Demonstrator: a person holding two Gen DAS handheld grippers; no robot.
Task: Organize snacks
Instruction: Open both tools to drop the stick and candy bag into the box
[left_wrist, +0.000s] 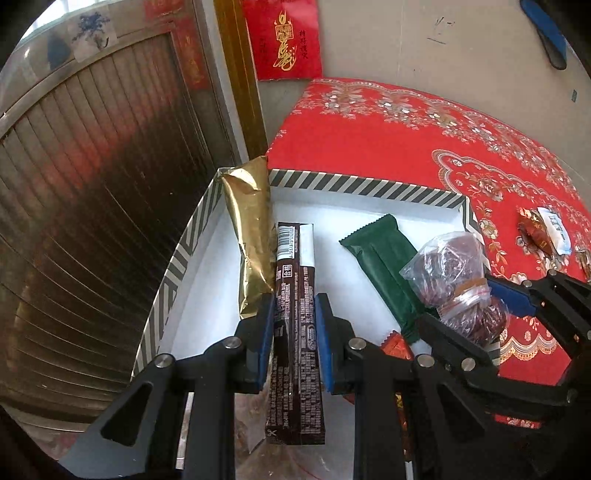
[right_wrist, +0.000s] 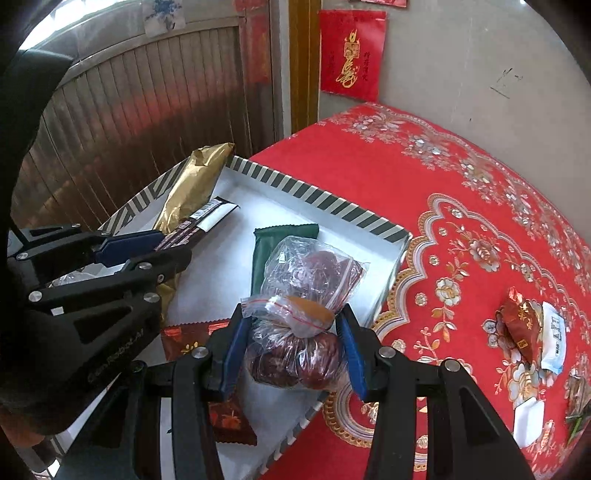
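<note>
Two tools work over one striped-rim box (left_wrist: 354, 186) with a white floor, which sits at the near left edge of a worktop covered by a red floral cloth (left_wrist: 388, 122).

Seen from the left wrist camera, the left tool (left_wrist: 294, 341) has its blue pads closed against both long sides of a dark brown snack bar (left_wrist: 295, 332), printed side up with a barcode at the far end. The bar lies lengthwise over the box's left part, its near end sticking out past the pads. Just left of it, touching, a gold foil packet (left_wrist: 249, 240) leans over the box's far left corner.

In the right wrist camera, the right tool (right_wrist: 293, 349) is partly closed around a clear zip bag of red dates (right_wrist: 295, 317), its pads pressing the bag's lower half; the bag's upper half bulges forward over a dark green wrapper (right_wrist: 273, 243) lying flat in the box. A red-orange sachet (right_wrist: 192, 338) lies on the box floor beneath the tools, at the near side.

Well apart, on the cloth to the right, sit a small red wrapped sweet (right_wrist: 521, 328) and, touching it, a white sachet (right_wrist: 552, 339). A red paper with gold characters (right_wrist: 351, 55) hangs on the wall behind.
</note>
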